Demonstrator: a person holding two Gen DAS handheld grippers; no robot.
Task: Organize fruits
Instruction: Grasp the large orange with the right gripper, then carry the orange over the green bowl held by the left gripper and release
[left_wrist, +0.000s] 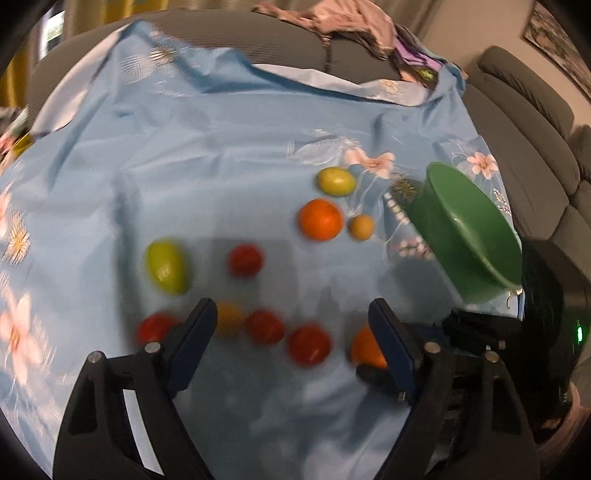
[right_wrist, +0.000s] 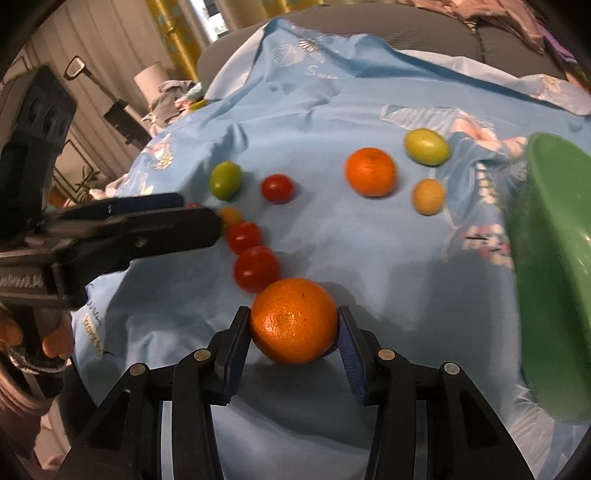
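A large orange (right_wrist: 294, 320) rested on the blue floral cloth (right_wrist: 369, 258), clasped between the blue pads of the right gripper (right_wrist: 293, 334), at the near end of a curved row of red tomatoes (right_wrist: 256, 268) (several blurred in the left wrist view). The left gripper (left_wrist: 291, 332) hovered over that row with its jaws spread wide and nothing between them. A second orange (right_wrist: 370, 171), two yellow-green fruits (right_wrist: 427, 146) and a green bowl (right_wrist: 554, 280) lay farther off, the bowl at the cloth's right edge.
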